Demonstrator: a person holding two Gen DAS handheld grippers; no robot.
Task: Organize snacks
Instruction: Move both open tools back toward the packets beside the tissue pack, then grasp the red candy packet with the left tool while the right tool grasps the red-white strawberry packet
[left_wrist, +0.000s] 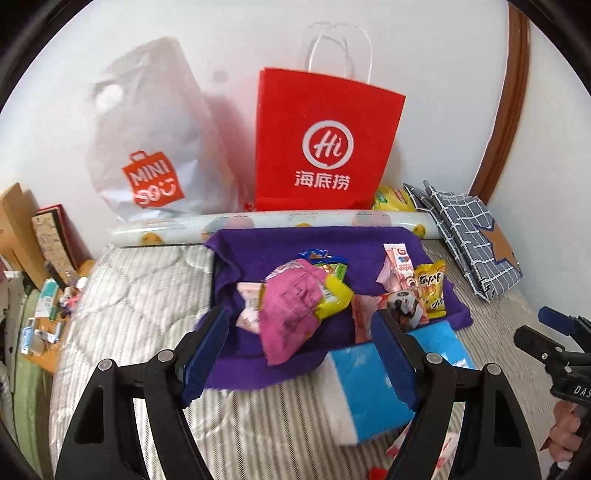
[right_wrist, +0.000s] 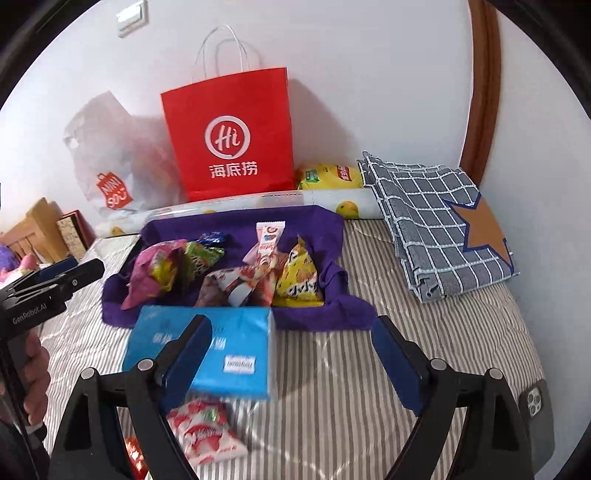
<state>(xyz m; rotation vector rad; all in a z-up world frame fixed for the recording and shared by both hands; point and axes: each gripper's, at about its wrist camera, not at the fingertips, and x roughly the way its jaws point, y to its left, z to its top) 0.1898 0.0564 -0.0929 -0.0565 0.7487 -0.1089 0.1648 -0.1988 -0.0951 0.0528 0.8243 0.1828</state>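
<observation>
Left wrist view: right gripper (left_wrist: 554, 332) cut off at frame edge.

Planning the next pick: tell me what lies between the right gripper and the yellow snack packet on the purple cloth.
Nothing visible: the right gripper, open and empty, has bare striped bedding ahead, then the purple cloth's edge before the yellow snack packet.
</observation>
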